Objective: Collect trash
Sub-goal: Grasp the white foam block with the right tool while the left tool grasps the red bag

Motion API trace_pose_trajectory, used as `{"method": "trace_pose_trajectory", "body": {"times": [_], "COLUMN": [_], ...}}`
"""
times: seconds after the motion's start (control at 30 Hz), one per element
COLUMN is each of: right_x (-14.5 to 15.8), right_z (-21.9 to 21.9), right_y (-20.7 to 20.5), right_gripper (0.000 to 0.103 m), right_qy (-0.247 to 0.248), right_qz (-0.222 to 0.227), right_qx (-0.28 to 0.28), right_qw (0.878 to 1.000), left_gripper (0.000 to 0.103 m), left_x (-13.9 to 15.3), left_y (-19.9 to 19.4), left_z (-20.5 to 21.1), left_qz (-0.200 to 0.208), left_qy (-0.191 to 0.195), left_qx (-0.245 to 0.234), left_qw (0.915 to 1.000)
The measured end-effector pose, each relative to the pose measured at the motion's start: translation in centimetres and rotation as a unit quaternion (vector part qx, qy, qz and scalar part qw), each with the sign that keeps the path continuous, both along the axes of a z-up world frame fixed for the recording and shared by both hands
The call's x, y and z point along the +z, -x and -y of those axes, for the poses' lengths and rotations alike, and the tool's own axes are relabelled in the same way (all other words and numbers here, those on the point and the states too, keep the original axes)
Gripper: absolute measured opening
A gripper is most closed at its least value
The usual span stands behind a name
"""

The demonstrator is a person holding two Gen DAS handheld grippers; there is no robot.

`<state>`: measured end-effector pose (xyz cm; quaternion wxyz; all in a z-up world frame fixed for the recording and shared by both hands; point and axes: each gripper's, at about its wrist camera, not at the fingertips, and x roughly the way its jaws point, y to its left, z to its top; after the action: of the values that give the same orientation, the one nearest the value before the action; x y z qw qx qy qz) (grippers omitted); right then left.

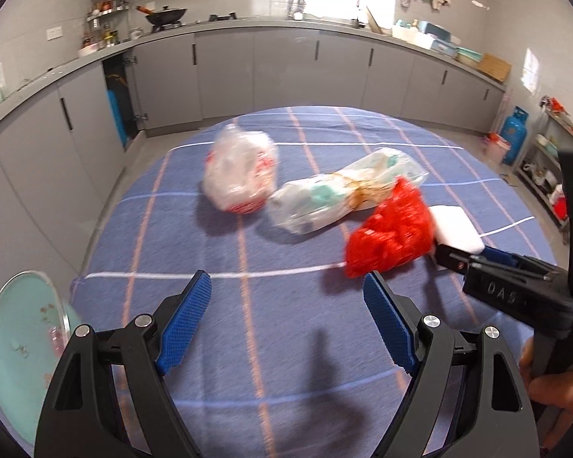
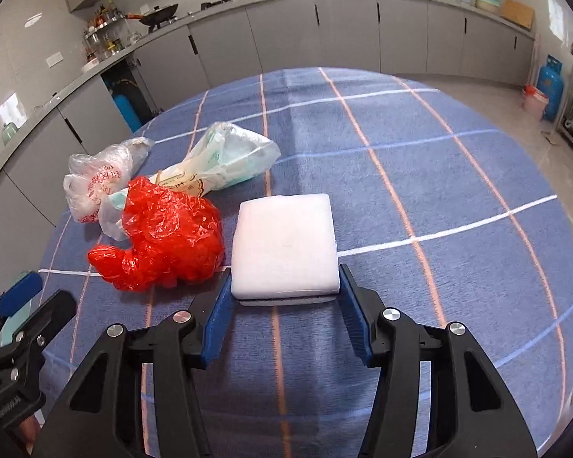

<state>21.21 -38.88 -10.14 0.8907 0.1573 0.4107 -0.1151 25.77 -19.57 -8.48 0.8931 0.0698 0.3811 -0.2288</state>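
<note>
On the blue checked tablecloth lie a crumpled red plastic bag, a clear bag with red print, and a clear bag of white and teal wrappers. Right of the red bag sits a flat white tissue pack. My right gripper has its blue pads against the two sides of the pack's near end. My left gripper hovers open over bare cloth, short of the red bag, with nothing between its fingers.
A pale teal dish shows at the table's left edge, beside my left gripper. Grey kitchen cabinets run along the far wall. A blue gas cylinder and a metal rack stand on the right.
</note>
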Motion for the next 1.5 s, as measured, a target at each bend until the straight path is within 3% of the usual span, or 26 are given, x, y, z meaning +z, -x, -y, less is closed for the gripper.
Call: {"method": "trace_pose_trajectory", "body": {"times": [0.3,0.47,0.67,0.83,1.1,1.5], "right_x": [1.4,1.4,0.9,1.2,2.9,4.4], "right_z": [1.9,2.7,2.8,2.7,0.7,-6.6], "right_y": [4.0,5.4,5.9,6.7,7.9,7.3], "right_gripper": [0.052,0.052,0.052,0.052,0.052,0.052], "right_qy": [-0.01,-0.027,-0.038,-0.041,-0.032,-0.022], "right_qz": [0.028,0.03,0.029,0.038,0.061,0.077], "right_qx": [-0.024,-0.031,-0.035,-0.039,-0.033,0.034], "right_qw": [0.999,0.999,0.998,0.998,0.997,0.996], "left_gripper": [0.08,0.077,0.042,0.031,0.031,0.031], "left_x": [-0.4,-1.4,-3.1,-2.7,-0.4,1.4], "left_y": [-1.1,-1.9,-2.3,-1.5,1.7,4.1], "left_z": [5.3,8.2,9.8,8.9,5.3,-4.2], "left_qz": [-0.012,-0.025,-0.06,-0.054,-0.027,-0.002], "left_qy": [0.006,-0.017,-0.037,-0.028,-0.023,-0.021], "left_qx": [-0.046,-0.059,-0.062,-0.06,-0.042,0.053], "left_qw": [0.9988,0.9978,0.9956,0.9963,0.9985,0.9984]}}
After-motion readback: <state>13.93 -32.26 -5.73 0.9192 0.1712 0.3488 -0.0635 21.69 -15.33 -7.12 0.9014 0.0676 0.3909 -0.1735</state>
